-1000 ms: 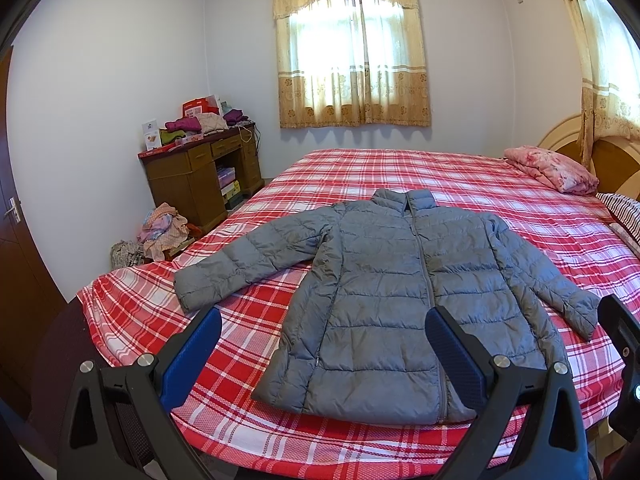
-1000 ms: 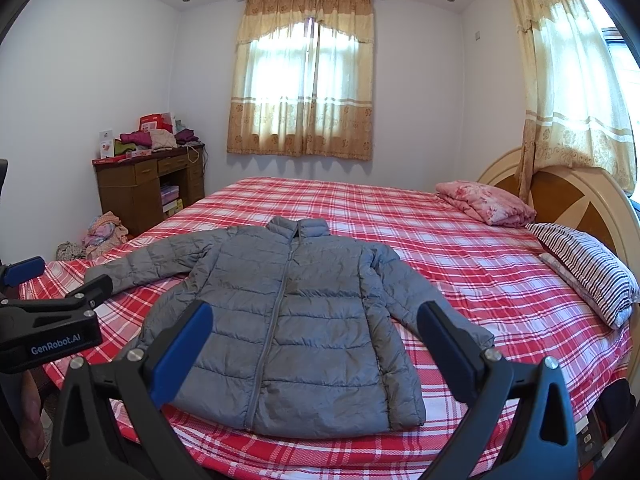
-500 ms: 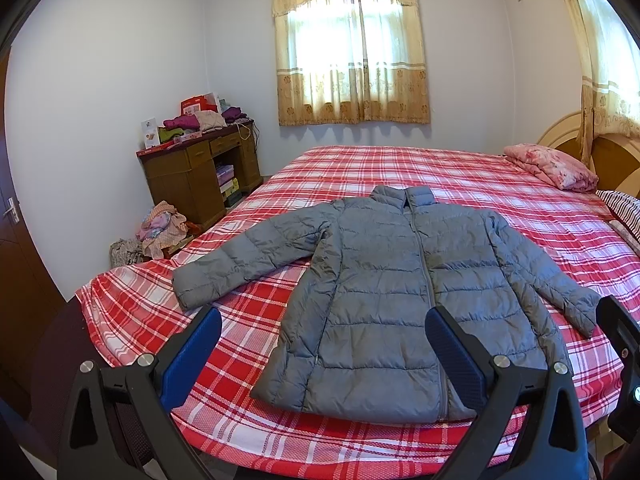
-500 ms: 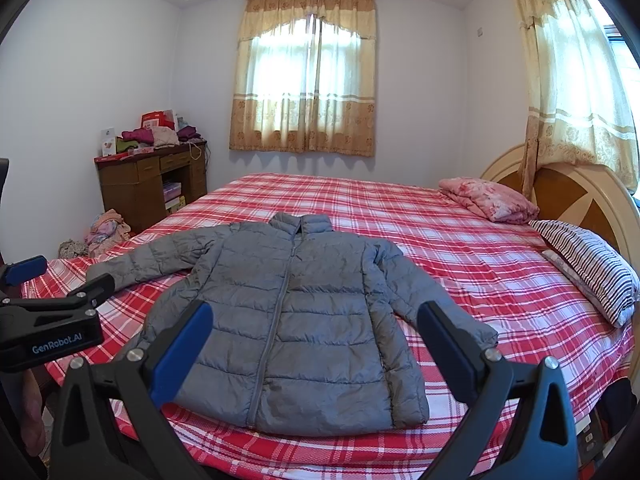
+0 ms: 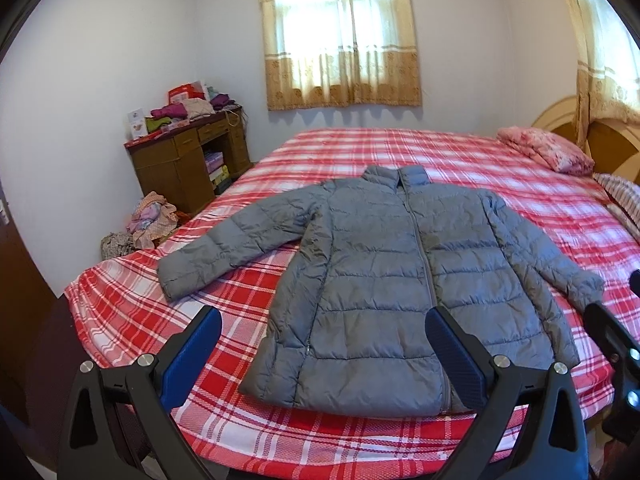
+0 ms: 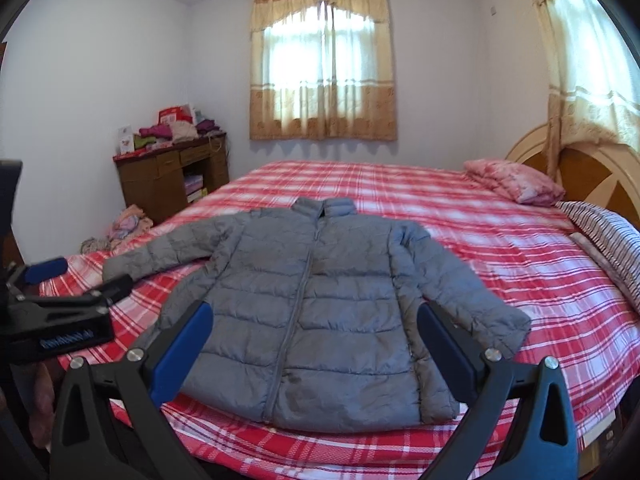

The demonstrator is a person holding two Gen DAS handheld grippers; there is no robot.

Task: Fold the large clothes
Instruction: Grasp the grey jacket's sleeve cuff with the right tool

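A grey quilted puffer jacket (image 5: 400, 280) lies flat and zipped on the red plaid bed (image 5: 360, 152), collar away from me, both sleeves spread out. It also shows in the right wrist view (image 6: 316, 312). My left gripper (image 5: 320, 356) is open and empty, held above the jacket's hem near the bed's front edge. My right gripper (image 6: 312, 348) is open and empty, also above the hem. The left gripper (image 6: 60, 300) shows at the left of the right wrist view.
A pink pillow (image 6: 516, 184) and a striped pillow (image 6: 608, 232) lie by the wooden headboard (image 6: 592, 168) at the right. A cluttered wooden desk (image 5: 188, 156) stands at the far left wall, with a heap of clothes (image 5: 152, 220) on the floor beside it.
Both grippers have moved slightly forward and up toward the bed; the jacket sits a little lower and nearer in both views. The jacket itself has not moved.
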